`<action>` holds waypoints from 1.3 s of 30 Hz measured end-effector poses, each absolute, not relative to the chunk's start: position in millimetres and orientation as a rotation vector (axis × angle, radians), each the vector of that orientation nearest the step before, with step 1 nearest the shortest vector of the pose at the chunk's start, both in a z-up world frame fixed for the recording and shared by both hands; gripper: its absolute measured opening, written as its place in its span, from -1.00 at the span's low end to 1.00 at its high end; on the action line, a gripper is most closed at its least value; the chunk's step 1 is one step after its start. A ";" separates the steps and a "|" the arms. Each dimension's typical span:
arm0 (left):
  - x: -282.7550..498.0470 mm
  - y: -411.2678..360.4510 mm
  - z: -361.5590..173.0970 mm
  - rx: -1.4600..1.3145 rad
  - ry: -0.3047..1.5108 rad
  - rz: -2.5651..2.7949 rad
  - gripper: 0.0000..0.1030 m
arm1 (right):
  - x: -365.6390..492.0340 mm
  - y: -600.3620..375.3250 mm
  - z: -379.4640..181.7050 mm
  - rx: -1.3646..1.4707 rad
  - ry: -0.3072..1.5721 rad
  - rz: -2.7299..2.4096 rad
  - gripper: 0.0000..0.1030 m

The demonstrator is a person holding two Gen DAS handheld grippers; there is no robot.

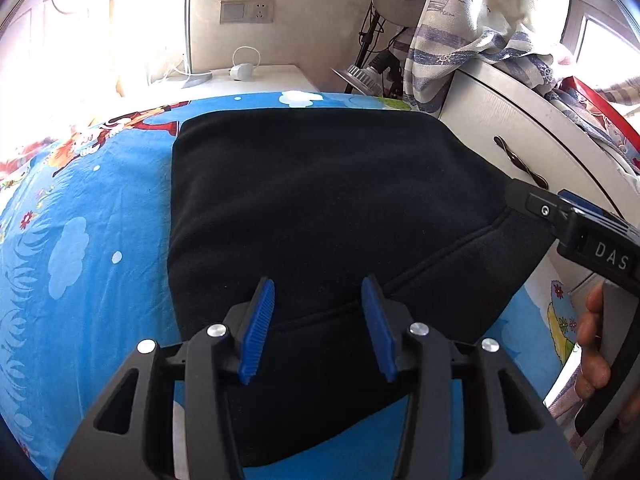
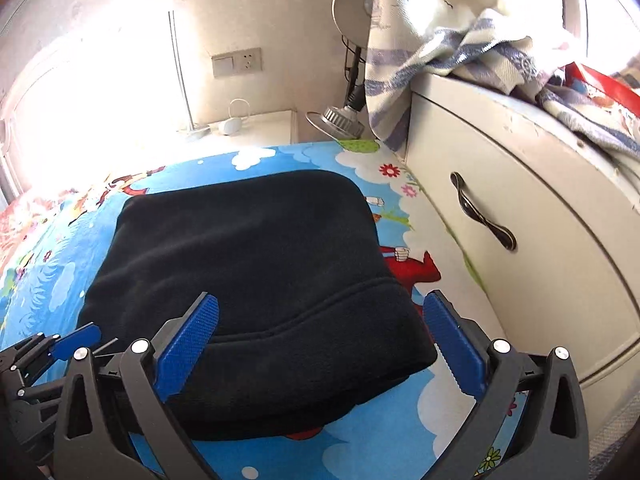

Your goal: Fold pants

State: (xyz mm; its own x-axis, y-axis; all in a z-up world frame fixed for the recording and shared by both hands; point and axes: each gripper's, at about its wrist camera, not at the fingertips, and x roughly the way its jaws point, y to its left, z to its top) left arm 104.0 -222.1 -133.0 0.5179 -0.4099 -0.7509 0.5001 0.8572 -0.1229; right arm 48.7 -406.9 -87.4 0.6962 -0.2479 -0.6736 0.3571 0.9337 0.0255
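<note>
The black fleece pants (image 1: 320,200) lie folded into a thick rectangle on the blue cartoon-print bedsheet (image 1: 88,220); they also show in the right wrist view (image 2: 248,248). My left gripper (image 1: 318,300) is open, its blue pads above the near edge of the pants, holding nothing. My right gripper (image 2: 320,320) is open wide, straddling the near right corner of the pants without gripping it. The right gripper also shows at the right of the left wrist view (image 1: 520,196), beside the pants' right edge.
A white cabinet (image 2: 520,220) with a dark handle stands tight against the bed's right side, draped with a striped cloth (image 2: 440,48). A white nightstand (image 1: 256,80) and a lamp stand (image 2: 348,80) are beyond the bed. Bright glare fills the far left.
</note>
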 end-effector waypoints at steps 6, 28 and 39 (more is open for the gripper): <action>92.3 -212.0 -123.8 0.110 0.870 -0.537 0.11 | 70.2 -397.4 -104.9 0.125 0.804 -0.285 0.92; 51.4 -169.7 -61.1 0.046 0.824 -0.424 0.96 | -1.3 -381.5 -80.0 0.109 0.830 -0.357 0.90; 35.3 -185.3 -41.7 0.069 0.779 -0.461 0.96 | -16.7 -380.9 -61.3 0.118 0.793 -0.350 0.90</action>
State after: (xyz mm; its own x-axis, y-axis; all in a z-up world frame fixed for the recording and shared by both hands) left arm 35.3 -185.3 -41.7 0.6178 -0.3756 -0.6908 0.4258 0.8984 -0.1077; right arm -16.7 -380.9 -61.3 0.6479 -0.2628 -0.7150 0.3506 0.9362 -0.0265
